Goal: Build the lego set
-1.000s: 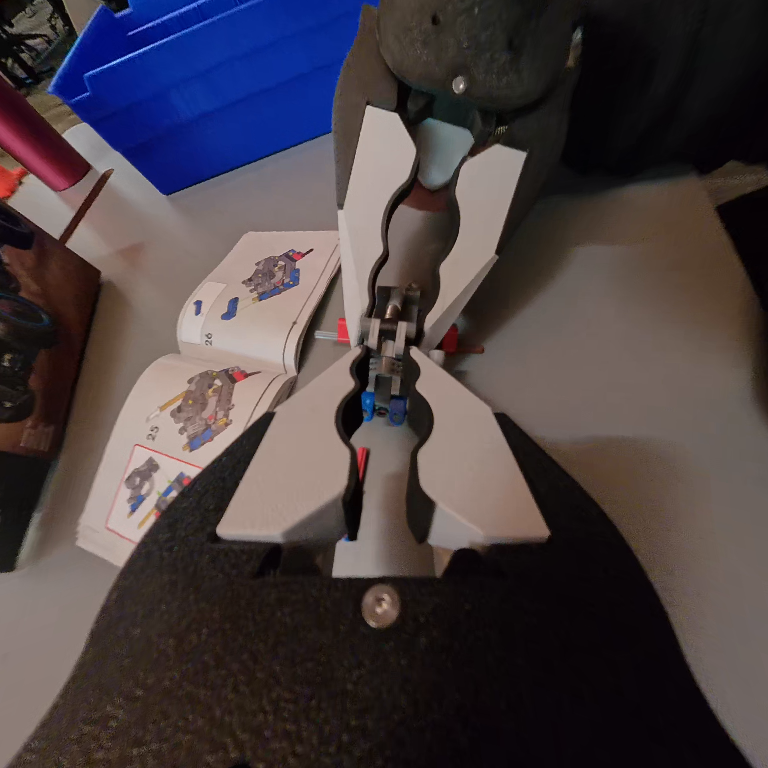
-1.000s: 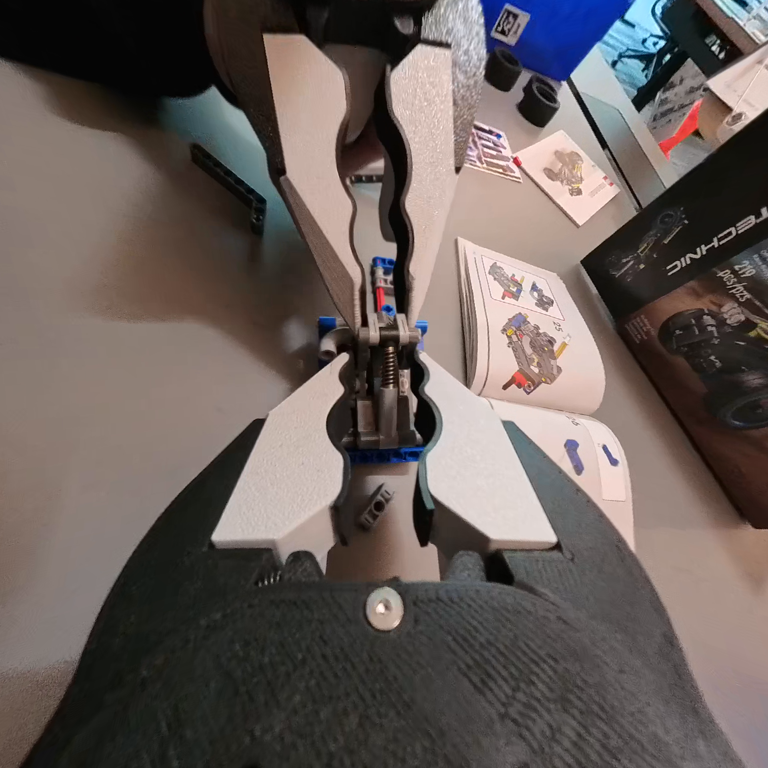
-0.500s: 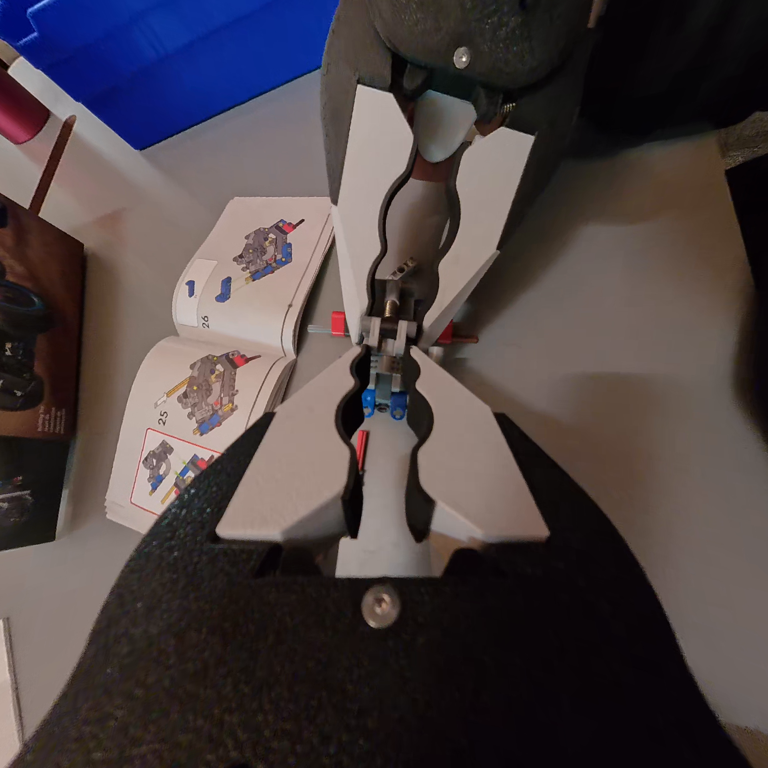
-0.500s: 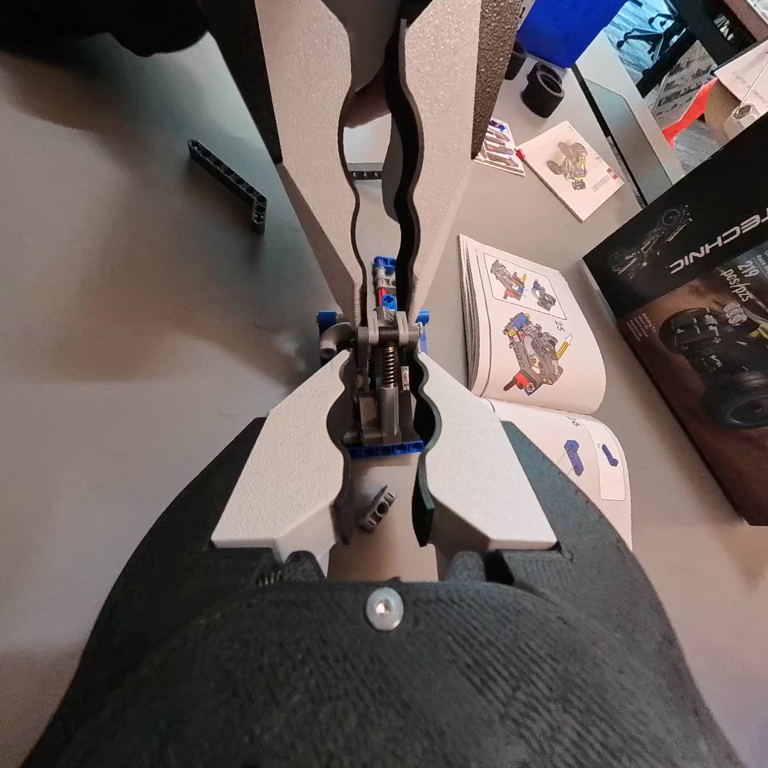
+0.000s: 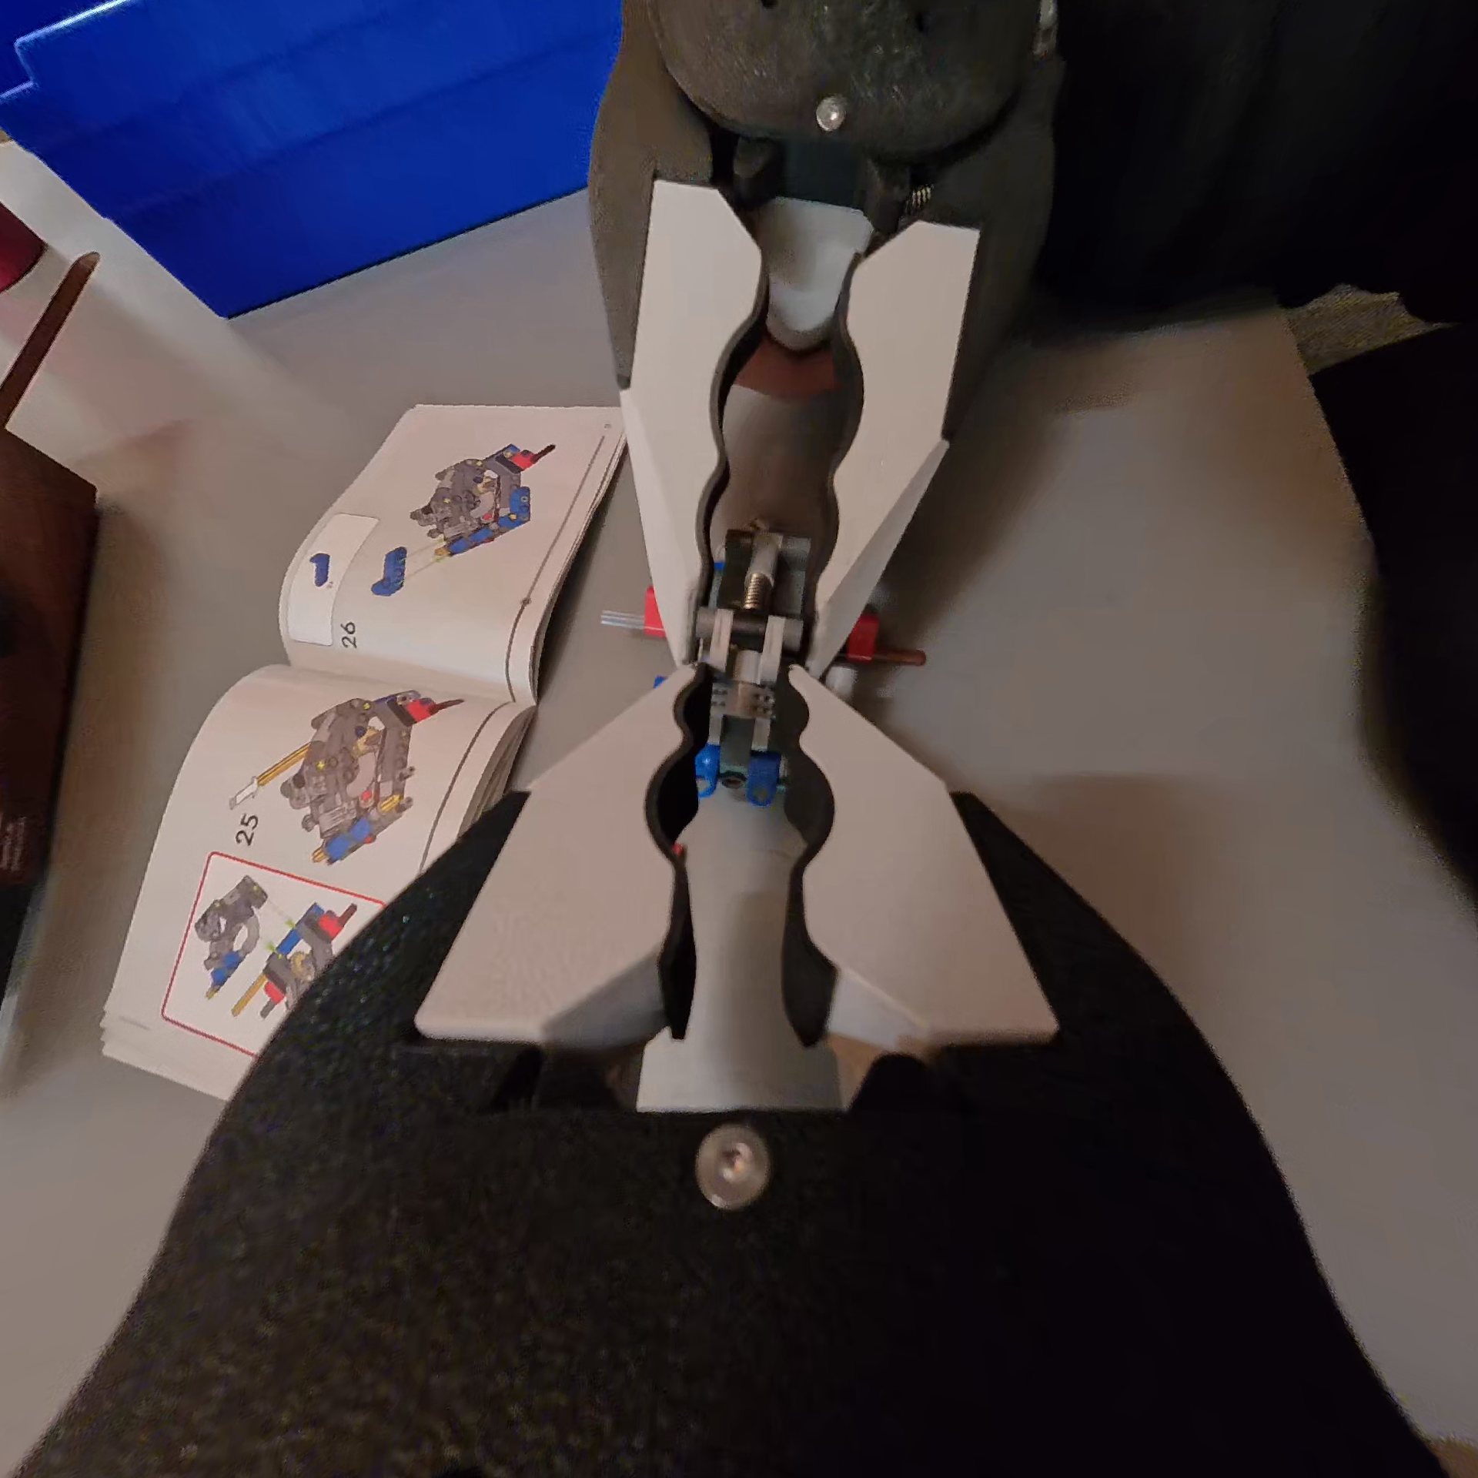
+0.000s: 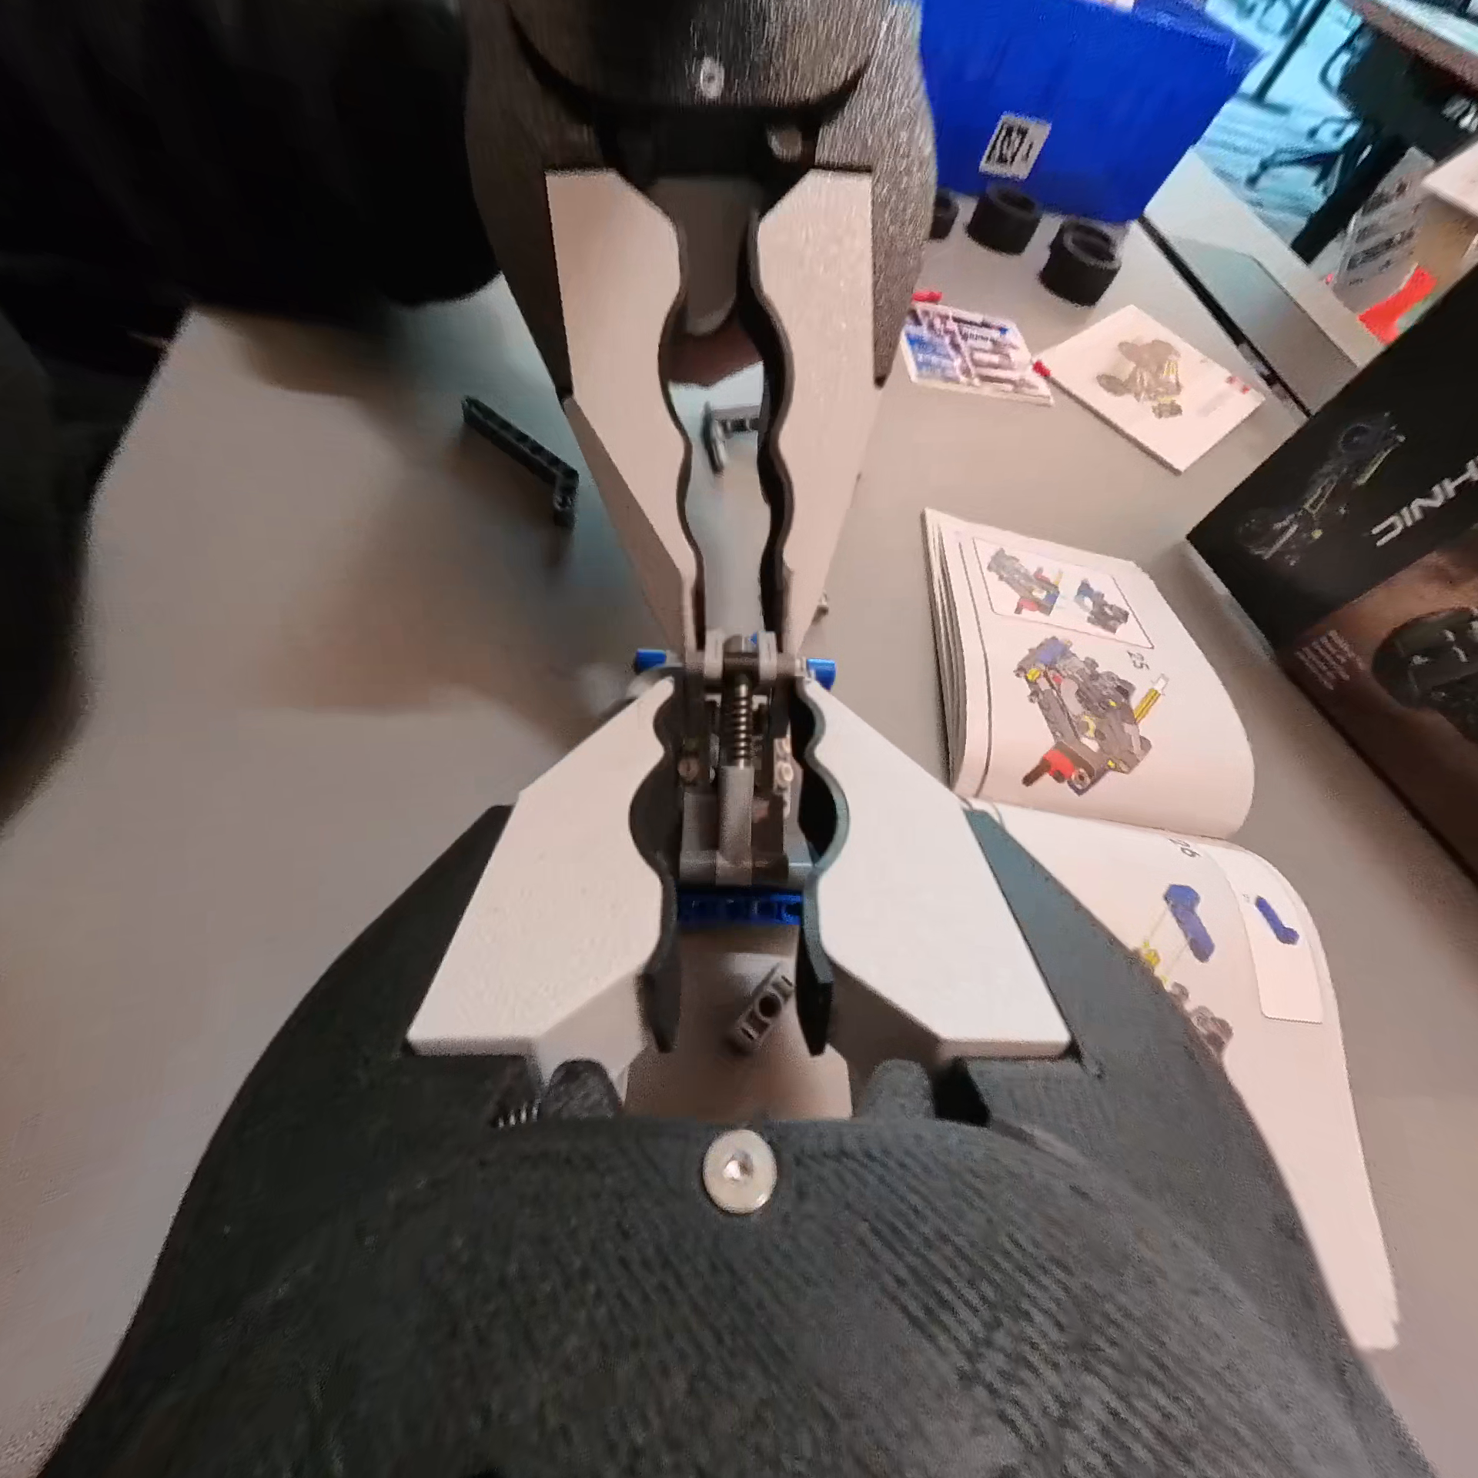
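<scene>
A small lego assembly (image 5: 748, 704) of grey beams, a metal spring and blue pieces is held above the grey table between both grippers, which face each other tip to tip. My left gripper (image 5: 744, 680) is shut on its blue-ended part. My right gripper (image 5: 748, 640) comes in from the top of the left wrist view and is shut on the spring end. In the right wrist view the assembly (image 6: 732, 840) sits between my right gripper (image 6: 736, 684) fingers, and the left gripper (image 6: 740, 632) grips it from above. Red pieces (image 5: 864, 640) lie below the assembly.
An open instruction booklet (image 5: 384, 720) (image 6: 1080, 680) lies beside the grippers. A dark set box (image 6: 1376, 600), blue bins (image 5: 320, 120), black tyres (image 6: 1080, 256), a sticker sheet (image 6: 968, 352) and a leaflet (image 6: 1152, 384) stand farther off. A black angled beam (image 6: 520, 456) and a small grey connector (image 6: 760, 1016) lie on the table. Only a small space, under 4 cm, lies between the two pairs of fingers. The small grey connector (image 6: 760, 1016) is about equally far from each gripper, around 8 centimeters.
Both grippers stay shut on the assembly. The pair has shifted and tilted a little over the table, so the booklet and far objects sit differently in both views.
</scene>
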{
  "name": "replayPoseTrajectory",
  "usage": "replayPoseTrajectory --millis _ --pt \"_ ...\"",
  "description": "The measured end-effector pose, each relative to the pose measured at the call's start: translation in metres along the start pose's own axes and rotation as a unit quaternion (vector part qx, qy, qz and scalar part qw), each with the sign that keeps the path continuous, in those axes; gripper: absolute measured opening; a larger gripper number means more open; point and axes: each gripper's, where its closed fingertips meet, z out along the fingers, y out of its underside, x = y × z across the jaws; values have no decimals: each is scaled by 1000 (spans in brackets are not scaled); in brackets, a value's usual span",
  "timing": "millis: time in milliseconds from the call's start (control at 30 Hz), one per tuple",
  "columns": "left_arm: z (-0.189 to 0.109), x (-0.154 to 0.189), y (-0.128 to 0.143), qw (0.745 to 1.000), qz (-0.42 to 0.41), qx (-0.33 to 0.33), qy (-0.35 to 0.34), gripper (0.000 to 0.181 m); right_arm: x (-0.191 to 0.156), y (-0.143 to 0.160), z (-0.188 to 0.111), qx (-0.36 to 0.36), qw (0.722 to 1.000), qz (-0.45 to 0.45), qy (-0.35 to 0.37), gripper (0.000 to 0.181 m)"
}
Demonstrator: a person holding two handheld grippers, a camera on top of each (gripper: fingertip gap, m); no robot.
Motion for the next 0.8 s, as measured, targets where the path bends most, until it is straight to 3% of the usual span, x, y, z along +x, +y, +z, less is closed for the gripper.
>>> replayPoseTrajectory --millis 233,800 --pt "4 -1 0 999 29 9 -12 13 2 9 0 -33 999 -19 8 22" --pt "-2 1 1 987 53 -153 -17 13 0 10 2 -65 997 -31 21 23"
